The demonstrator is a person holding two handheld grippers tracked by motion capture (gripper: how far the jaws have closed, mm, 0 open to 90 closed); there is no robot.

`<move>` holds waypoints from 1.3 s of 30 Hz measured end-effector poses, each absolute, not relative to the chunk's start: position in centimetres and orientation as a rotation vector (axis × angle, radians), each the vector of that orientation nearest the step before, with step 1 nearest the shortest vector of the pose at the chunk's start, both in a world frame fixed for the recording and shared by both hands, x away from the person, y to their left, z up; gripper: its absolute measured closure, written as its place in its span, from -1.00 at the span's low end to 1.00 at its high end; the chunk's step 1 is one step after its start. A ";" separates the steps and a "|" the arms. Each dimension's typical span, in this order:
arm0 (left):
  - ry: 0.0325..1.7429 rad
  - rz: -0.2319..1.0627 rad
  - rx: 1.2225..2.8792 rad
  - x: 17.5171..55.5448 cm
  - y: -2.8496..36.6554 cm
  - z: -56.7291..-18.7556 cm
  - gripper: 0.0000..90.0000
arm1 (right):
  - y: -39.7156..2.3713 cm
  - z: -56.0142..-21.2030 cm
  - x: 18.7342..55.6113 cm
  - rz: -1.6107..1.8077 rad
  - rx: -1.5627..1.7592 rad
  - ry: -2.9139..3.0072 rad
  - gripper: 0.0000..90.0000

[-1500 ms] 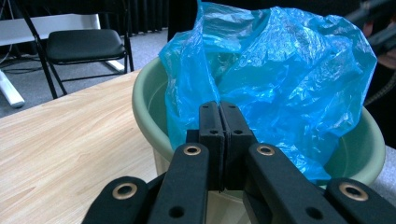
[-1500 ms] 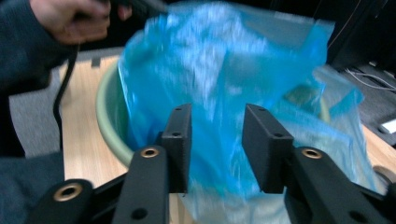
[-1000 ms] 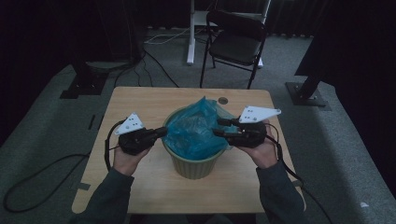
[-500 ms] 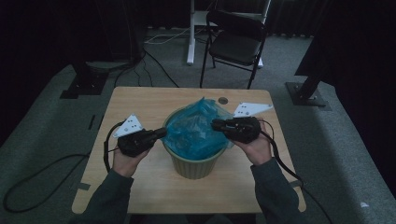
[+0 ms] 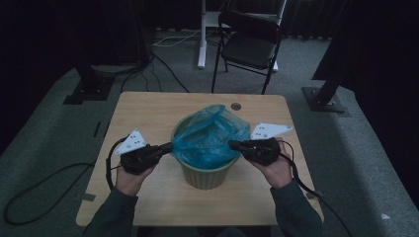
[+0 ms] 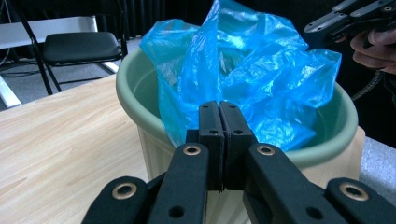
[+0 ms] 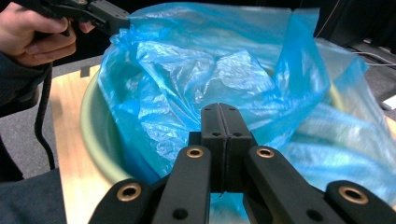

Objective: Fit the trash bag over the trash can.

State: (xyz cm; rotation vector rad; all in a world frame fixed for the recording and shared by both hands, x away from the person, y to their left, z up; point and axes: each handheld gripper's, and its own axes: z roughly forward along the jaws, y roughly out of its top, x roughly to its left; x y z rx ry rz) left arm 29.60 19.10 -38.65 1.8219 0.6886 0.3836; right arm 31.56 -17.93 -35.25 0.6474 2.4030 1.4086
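Right tool [image 5: 233, 144] just closed, now pinching crinkled blue plastic bag [image 5: 210, 138]; left tool [image 5: 168, 147] clamped on opposite edge; ready to spread over round green bin [image 5: 205, 177].

A crumpled blue plastic bag [image 5: 210, 138] sits loosely inside the green bin [image 5: 205, 175], upright mid-table.

One table [image 5: 148, 118] carries one green bin [image 5: 205, 175] near its middle, and the bin holds one blue bag [image 5: 210, 136]. Two grippers, left [image 5: 165, 147] and right [image 5: 234, 144], meet the bag from opposite rims. One round hole [image 5: 236, 106] sits by the tabletop's far edge. One folding chair [image 5: 249, 47] stands beyond the table.
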 end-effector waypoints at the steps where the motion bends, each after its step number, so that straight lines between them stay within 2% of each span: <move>1: 0.689 0.390 1.826 29.5 19.1 -38.7 0.97 | -18.0 -35.3 31.3 1.408 0.640 2.400 1.00; 23: 0.678 0.347 1.869 28.1 19.2 -41.1 0.98 | -19.2 -37.2 28.4 1.379 0.571 2.456 1.00; 39: 0.673 0.290 1.886 28.3 18.9 -42.7 0.99 | -19.5 -38.9 28.9 1.391 0.530 2.585 1.00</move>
